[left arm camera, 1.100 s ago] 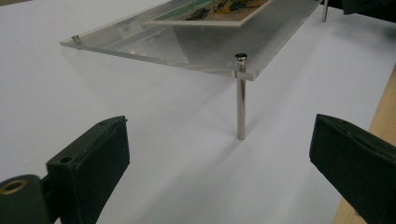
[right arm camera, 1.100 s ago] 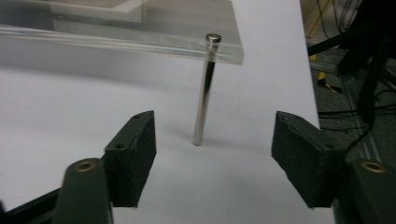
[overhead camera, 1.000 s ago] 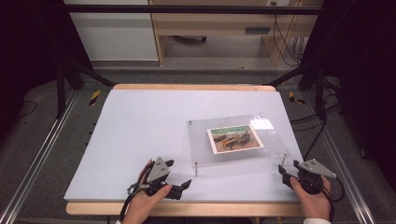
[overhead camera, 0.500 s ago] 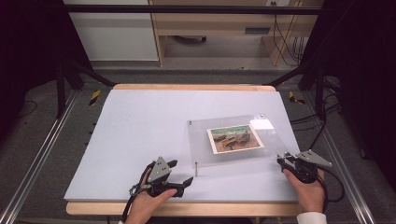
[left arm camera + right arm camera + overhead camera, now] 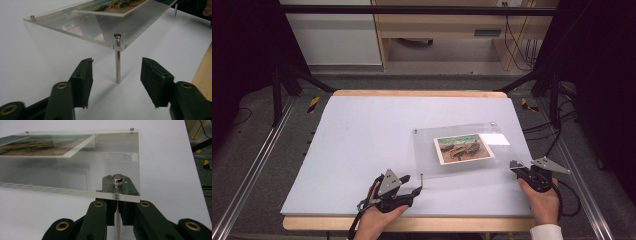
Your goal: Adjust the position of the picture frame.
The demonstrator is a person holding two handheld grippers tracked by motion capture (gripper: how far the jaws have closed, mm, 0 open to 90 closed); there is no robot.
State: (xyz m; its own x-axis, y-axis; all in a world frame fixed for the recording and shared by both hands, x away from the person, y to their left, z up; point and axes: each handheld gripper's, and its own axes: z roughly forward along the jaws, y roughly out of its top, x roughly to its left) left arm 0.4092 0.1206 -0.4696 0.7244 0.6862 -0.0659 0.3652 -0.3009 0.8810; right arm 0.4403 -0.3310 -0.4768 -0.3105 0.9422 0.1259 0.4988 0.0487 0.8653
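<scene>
no legible text, labels or numbers

The surface (image 5: 362, 150) is a pale, matte white sheet laid over a light wooden board whose edge shows at the near and far sides. Metal rails (image 5: 247, 175) run along the grey floor (image 5: 257, 115) on both sides, with black frame struts (image 5: 287, 80) slanting down at the back corners and yellow-and-black hazard tape (image 5: 313, 103) near them. Behind stand a white cabinet (image 5: 329, 35) and a light wooden bench (image 5: 447, 25), with cables (image 5: 517, 40) hanging at the right. Both flanks lie in darkness.
</scene>
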